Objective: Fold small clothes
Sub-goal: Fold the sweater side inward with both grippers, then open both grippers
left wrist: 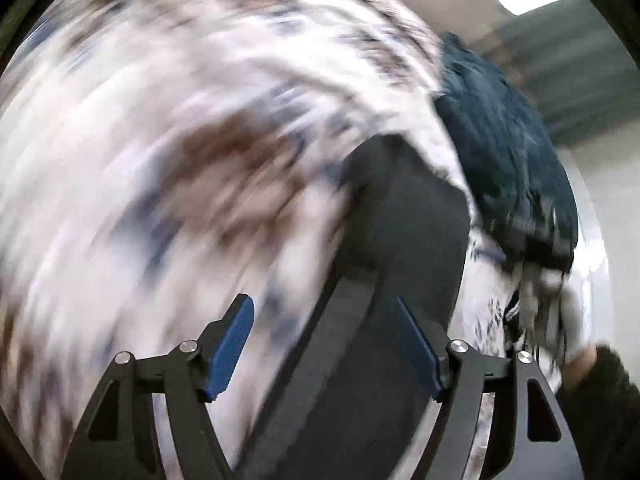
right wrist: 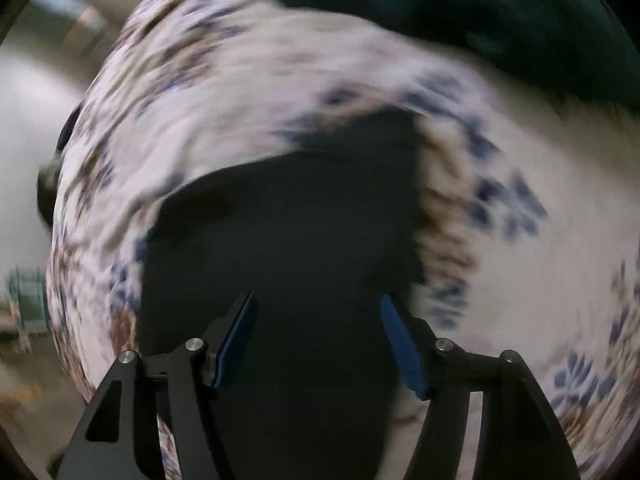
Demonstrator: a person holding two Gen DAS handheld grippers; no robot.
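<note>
A small black garment lies on a white cloth with blue and brown flowers. My left gripper is open just above the garment's near part, with nothing between its blue pads. In the right wrist view the same black garment lies on the flowered cloth. My right gripper is open over it, pads apart and empty. Both views are blurred by motion.
A dark teal garment lies heaped at the right of the flowered cloth; it also shows in the right wrist view at the top. The table's rounded edge runs down the right. Floor lies beyond the left edge.
</note>
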